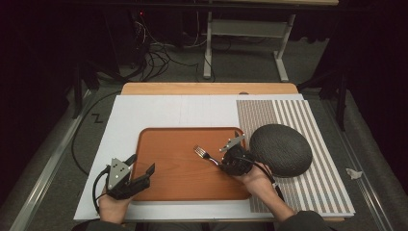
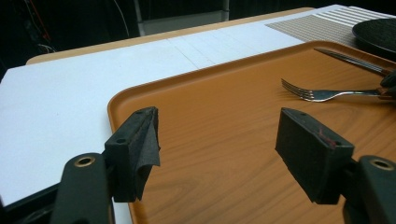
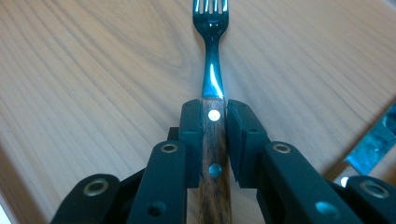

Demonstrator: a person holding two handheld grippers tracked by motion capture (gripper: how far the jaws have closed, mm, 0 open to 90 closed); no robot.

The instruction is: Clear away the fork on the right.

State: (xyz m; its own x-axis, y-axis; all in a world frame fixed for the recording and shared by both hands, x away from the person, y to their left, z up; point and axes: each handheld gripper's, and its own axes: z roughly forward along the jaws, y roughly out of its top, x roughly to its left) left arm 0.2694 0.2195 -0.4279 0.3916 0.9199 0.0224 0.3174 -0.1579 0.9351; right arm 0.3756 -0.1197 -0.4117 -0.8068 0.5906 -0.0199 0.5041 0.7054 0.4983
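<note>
High view: white board (image 1: 159,110) on a table, dark floor with cables behind. Orange tray (image 1: 183,178) sits at the near centre; dark plate (image 1: 281,149) just right of it. Right gripper (image 1: 230,161) holds a fork (image 1: 202,153) over the tray's right part, tines pointing far-left. Left gripper (image 1: 139,175) rests at the tray's near-left corner.

Left gripper view: jaws spread wide, nothing between them; fork (image 2: 317,93) far right above the tray (image 2: 210,154).

Right gripper view: jaws clamped on the fork's wooden handle (image 3: 212,154), tines ahead over the tray.
</note>
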